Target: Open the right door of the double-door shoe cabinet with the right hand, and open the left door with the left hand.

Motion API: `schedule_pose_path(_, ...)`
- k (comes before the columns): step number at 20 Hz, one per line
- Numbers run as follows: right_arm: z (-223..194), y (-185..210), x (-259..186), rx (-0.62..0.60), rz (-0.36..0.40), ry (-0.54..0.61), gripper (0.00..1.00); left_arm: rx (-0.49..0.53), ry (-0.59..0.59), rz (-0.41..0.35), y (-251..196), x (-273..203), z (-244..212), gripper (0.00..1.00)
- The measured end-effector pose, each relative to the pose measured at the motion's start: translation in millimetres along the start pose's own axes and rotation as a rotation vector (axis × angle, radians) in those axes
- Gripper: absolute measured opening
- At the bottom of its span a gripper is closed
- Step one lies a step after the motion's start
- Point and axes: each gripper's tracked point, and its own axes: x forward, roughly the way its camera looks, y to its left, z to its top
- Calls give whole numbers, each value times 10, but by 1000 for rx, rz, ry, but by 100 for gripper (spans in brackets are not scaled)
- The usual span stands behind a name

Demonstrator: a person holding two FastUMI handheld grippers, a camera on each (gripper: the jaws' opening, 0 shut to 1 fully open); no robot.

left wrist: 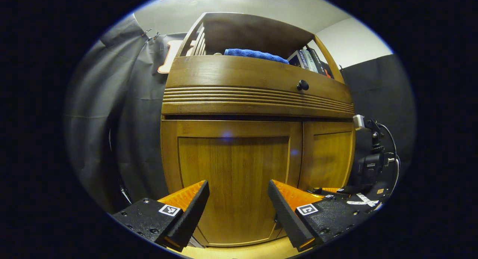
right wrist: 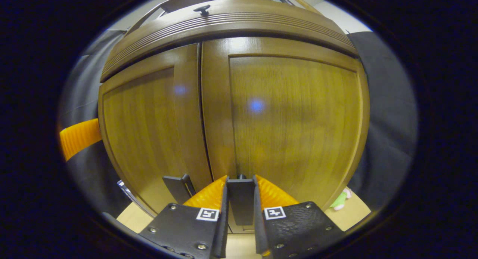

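The wooden shoe cabinet has two doors, and both lie flush. In the right gripper view, my right gripper (right wrist: 241, 179) is shut on the dark flat handle (right wrist: 241, 204) low on the right door (right wrist: 295, 117). The left door (right wrist: 145, 128) has its own dark handle (right wrist: 178, 188) just beside the seam, untouched. In the left gripper view, my left gripper (left wrist: 239, 188) stands open a short way in front of the left door (left wrist: 233, 169), nothing between its fingers. The right door (left wrist: 328, 158) shows to the right, with the right gripper's body (left wrist: 354, 203) low beside it.
Above the doors is a drawer with a round black knob (left wrist: 302, 85). A blue towel (left wrist: 255, 54) and some books (left wrist: 310, 61) lie on the shelf above. A small green toy (right wrist: 340, 201) sits on the light floor by the cabinet's right corner. Black cloth hangs on both sides.
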Motion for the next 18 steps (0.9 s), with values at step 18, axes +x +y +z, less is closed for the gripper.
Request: schedule_pose_path(18, -23, -222, -538, 33, -81, -21, 30, -50, -15, -54, -155, -66, 65, 97)
